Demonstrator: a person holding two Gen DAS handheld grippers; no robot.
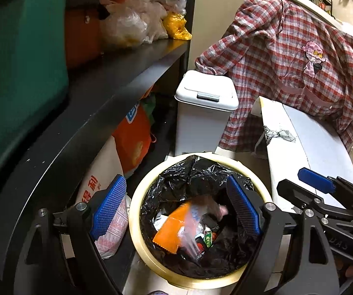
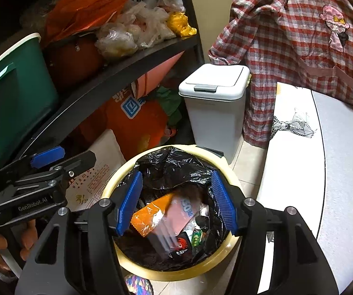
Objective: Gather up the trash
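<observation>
Both claws hang over the bin [image 1: 137, 221], jaws spread wide, nothing between the pads: left claw [image 1: 176, 211], right claw [image 2: 176, 204]. Trash lies inside the black liner [image 2: 176, 164] below and between the fingers: an orange wrapper [image 2: 147, 216] and a blurred pink packet [image 2: 179, 218]. A white lidded bin [image 2: 213, 98] stands just beyond; a dark shelf [image 1: 117, 73] sits left.
</observation>
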